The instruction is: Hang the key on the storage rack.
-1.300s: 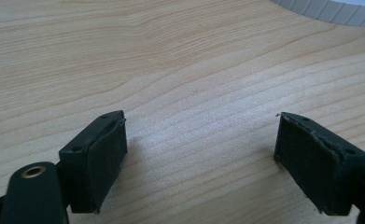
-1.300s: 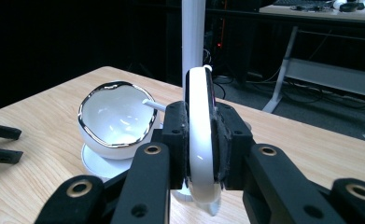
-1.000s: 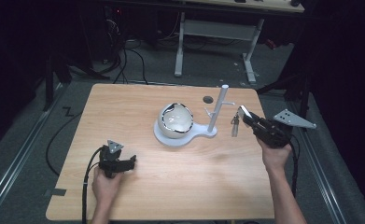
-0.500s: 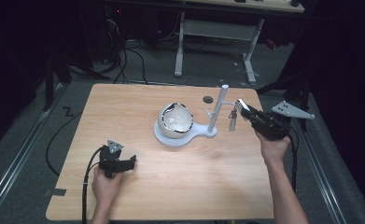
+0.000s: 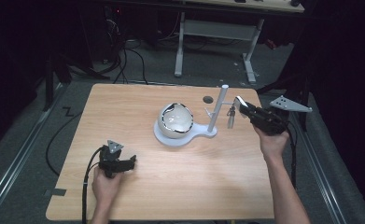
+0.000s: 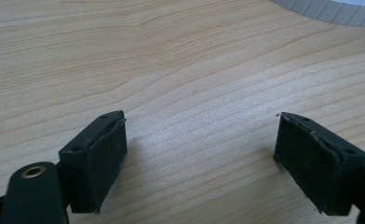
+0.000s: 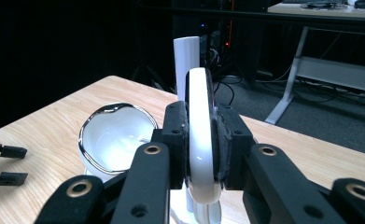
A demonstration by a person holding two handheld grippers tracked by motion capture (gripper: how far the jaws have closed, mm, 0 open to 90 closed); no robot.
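High view, with both gripper views. The right gripper (image 5: 238, 103), held in the person's right hand (image 5: 273, 142) at the far right of the light wooden table (image 5: 138, 116), is clenched on a flat white glossy oval piece (image 7: 201, 135). In the right gripper view the two black jaws press on the piece from either side, and the piece stands on edge between them. A small grey object (image 5: 230, 115) hangs just beside the jaw tips, at the end of a short side arm of the white upright post (image 5: 219, 108); what it is cannot be told. The post rises from a white flat base (image 5: 182, 139) near the table's middle, and on the base's round left part sits a white bowl with a shiny rim (image 5: 176, 120). A small dark disc (image 5: 208, 99) lies on the table beyond the bowl. The left gripper (image 5: 119, 163), in the person's left hand (image 5: 106, 184) at the near left, is released: in the left gripper view its jaws stand wide apart just over bare wood, well apart from the base.
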